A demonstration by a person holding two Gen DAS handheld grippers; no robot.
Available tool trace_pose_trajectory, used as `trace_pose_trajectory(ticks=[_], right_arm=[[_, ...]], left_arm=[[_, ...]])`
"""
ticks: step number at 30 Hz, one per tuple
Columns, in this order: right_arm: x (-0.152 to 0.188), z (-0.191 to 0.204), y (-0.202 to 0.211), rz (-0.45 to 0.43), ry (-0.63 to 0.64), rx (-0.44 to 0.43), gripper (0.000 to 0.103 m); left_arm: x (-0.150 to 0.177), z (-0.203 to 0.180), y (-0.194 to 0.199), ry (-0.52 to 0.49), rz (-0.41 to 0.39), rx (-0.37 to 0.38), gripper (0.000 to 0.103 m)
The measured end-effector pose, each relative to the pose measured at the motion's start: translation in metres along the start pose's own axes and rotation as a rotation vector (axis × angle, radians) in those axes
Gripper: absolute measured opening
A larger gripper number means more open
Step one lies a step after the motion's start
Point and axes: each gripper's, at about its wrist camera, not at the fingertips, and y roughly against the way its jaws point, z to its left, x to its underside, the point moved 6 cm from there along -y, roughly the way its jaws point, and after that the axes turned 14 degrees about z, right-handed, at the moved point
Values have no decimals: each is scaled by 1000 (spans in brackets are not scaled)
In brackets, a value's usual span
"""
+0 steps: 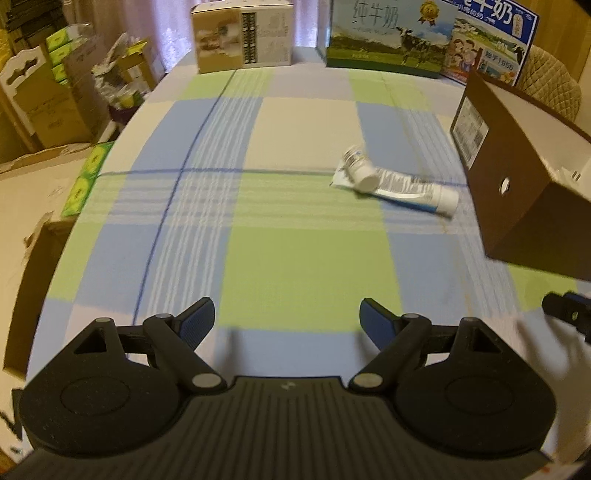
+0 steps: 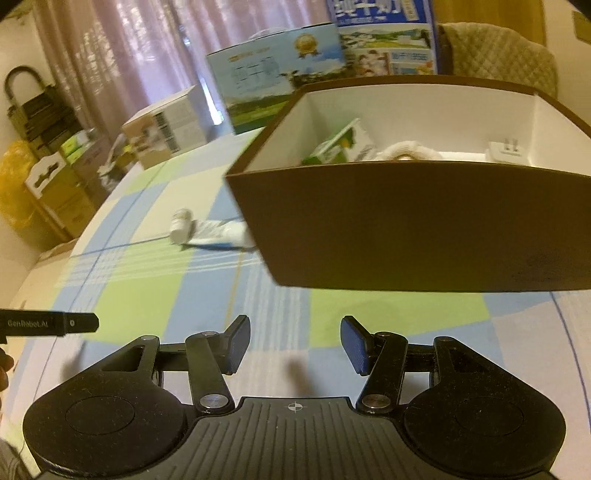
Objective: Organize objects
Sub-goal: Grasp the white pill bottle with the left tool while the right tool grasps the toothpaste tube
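Both views are dim and warm, with soft light coming through the pink curtain (image 2: 122, 48) behind the checked tablecloth (image 1: 295, 266), which shows no glare and only faint, smeared shadows. Motion blur softens the white bottle (image 1: 360, 168) and the tube (image 1: 413, 192) lying left of the brown box (image 2: 406, 229), and the print on the milk cartons (image 1: 391, 33) behind it. Fisheye distortion bows the tablecloth's edges and darkens the picture corners.

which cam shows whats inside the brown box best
The right wrist view: it looks over the brown box rim at a green carton, something white and fluffy and a white plug. The left wrist view shows mostly its outer walls.
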Motion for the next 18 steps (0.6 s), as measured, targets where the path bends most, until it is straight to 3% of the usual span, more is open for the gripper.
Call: trace_pose_trajectory(ticks=[7,18], right_arm=[[-4,-39,11,-37,-91,49,52],[-5,-104,39,-89,-251,115,52]], left_arm=[[-59,-32,-16,-66,-45,55,80],[-123,-50,-62,-28,-20,99,69]])
